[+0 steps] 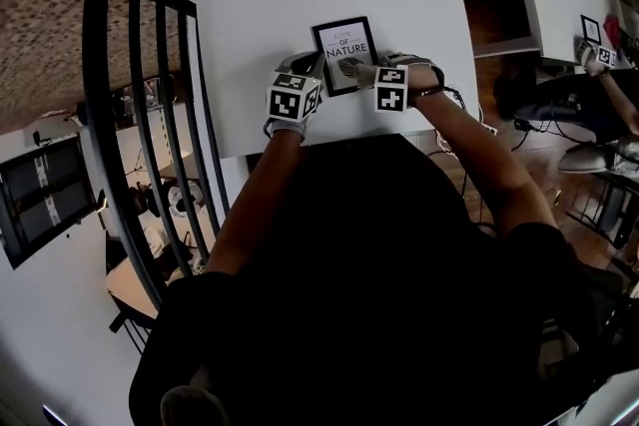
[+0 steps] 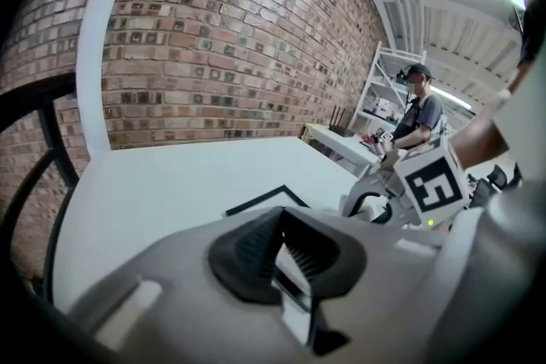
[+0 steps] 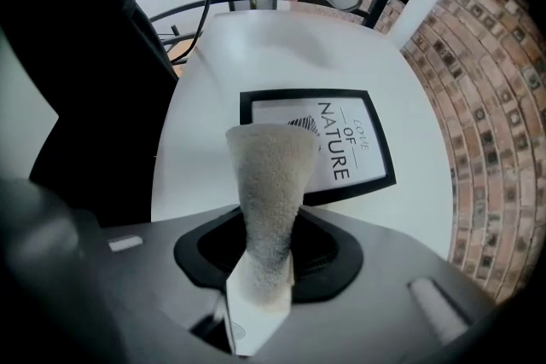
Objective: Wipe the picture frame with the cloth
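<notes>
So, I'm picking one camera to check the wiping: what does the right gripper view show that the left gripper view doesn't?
Only the right gripper view: the cloth pinched in the right hand-held gripper, and the NATURE print on the picture frame. Only the left gripper view: the left hand-held gripper closed on the frame's edge, and a person in the background. Both: the frame and the white table.
</notes>
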Demonstrator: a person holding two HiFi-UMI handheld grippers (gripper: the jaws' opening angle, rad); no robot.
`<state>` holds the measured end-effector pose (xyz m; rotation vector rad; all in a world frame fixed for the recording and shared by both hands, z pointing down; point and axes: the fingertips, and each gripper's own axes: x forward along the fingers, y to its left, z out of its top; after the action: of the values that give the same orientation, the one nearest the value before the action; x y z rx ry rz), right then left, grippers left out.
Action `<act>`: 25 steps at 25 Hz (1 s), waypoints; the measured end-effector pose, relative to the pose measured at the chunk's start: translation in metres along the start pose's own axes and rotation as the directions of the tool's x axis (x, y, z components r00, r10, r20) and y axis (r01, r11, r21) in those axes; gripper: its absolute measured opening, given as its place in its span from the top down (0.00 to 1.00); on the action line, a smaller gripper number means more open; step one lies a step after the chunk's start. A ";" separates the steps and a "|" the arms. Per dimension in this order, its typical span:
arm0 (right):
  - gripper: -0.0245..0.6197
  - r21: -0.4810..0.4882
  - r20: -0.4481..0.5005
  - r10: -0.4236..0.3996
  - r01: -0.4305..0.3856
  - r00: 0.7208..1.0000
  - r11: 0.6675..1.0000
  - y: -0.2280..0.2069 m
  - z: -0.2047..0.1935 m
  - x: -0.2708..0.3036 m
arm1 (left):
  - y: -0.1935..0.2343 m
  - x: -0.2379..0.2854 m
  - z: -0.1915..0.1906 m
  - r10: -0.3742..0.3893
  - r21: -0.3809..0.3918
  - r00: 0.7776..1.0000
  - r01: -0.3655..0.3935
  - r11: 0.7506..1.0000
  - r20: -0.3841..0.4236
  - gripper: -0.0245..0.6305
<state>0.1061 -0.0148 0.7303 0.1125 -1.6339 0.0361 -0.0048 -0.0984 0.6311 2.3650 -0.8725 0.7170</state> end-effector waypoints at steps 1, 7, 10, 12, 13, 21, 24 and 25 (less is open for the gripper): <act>0.76 0.009 -0.006 0.003 -0.003 1.000 1.000 0.001 -0.005 0.001 | 0.000 0.000 0.000 -0.001 0.001 1.000 0.001 1.000 0.000 0.96; 0.76 0.032 0.015 0.012 -0.012 1.000 0.999 -0.002 0.001 -0.005 | 0.006 -0.004 -0.004 0.010 -0.005 1.000 -0.010 1.000 -0.004 0.96; 0.76 -0.013 0.067 0.002 -0.001 0.998 1.000 -0.001 0.035 -0.015 | 0.009 -0.005 -0.006 0.020 -0.011 1.000 -0.020 1.000 -0.003 0.96; 0.76 -0.057 0.096 0.008 -0.002 0.995 0.998 0.004 0.061 -0.020 | 0.011 -0.007 -0.007 0.025 -0.016 1.000 -0.025 1.000 -0.005 0.96; 0.76 -0.080 0.106 0.015 -0.007 0.994 0.997 0.008 0.073 -0.021 | 0.012 -0.008 -0.008 0.027 -0.019 1.000 -0.027 0.999 -0.005 0.96; 0.76 -0.173 0.075 0.071 -0.057 0.995 0.983 0.038 0.101 0.001 | 0.013 -0.012 -0.013 0.036 -0.031 0.999 -0.036 0.999 -0.003 0.96; 0.76 -0.142 0.068 0.066 -0.055 0.996 0.988 0.038 0.086 0.000 | 0.012 -0.011 -0.013 0.029 -0.027 1.000 -0.029 0.999 -0.001 0.96; 0.76 -0.129 0.066 0.064 -0.055 0.996 0.990 0.036 0.080 -0.001 | 0.012 -0.011 -0.013 0.028 -0.026 1.000 -0.028 0.999 -0.001 0.96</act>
<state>0.0236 0.0138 0.7261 -0.0333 -1.7051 -0.0263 -0.0246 -0.0937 0.6373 2.3344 -0.9105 0.7132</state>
